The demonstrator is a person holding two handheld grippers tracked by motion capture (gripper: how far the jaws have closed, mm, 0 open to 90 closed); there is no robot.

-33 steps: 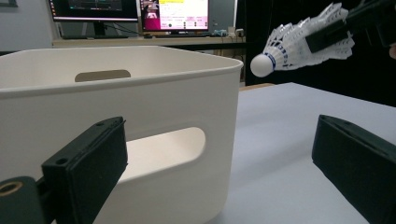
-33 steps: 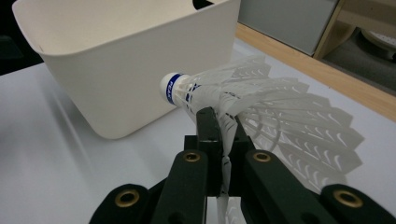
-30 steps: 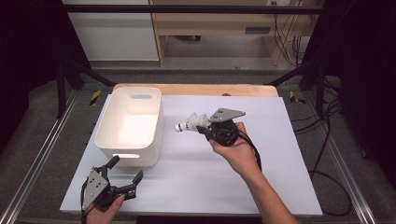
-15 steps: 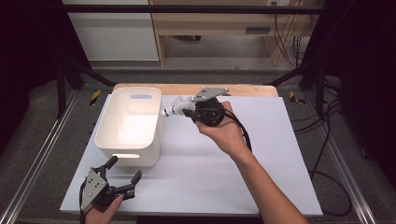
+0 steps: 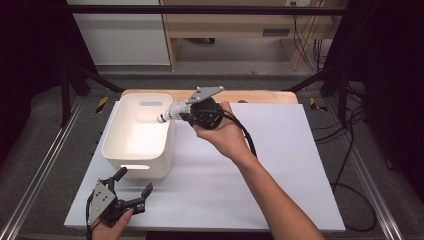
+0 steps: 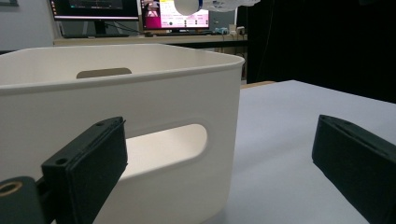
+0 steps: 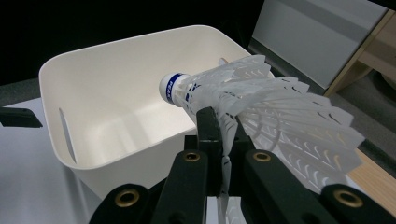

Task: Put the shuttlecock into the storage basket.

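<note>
The right claw (image 5: 186, 111) is clenched on a white shuttlecock (image 5: 172, 112), pinching the edge of its feather skirt. In the right gripper view the black jaws cover the part of the skirt they pinch, and the far feathers run out of the picture at the right edge. The shuttlecock hangs in the air above the right rim of the white bin (image 5: 116, 131), its rounded cork tip with a blue band pointing over the inside of the bin. In the high view the shuttlecock is small, and its rear part is hidden behind the gripper body and the hand.

The left claw (image 5: 133, 182) is released, its jaws wide apart with nothing between them, resting on the white surface (image 5: 280, 165) just in front of the near wall of the bin. The left gripper view cuts off the shuttlecock at the top edge, above the bin.
</note>
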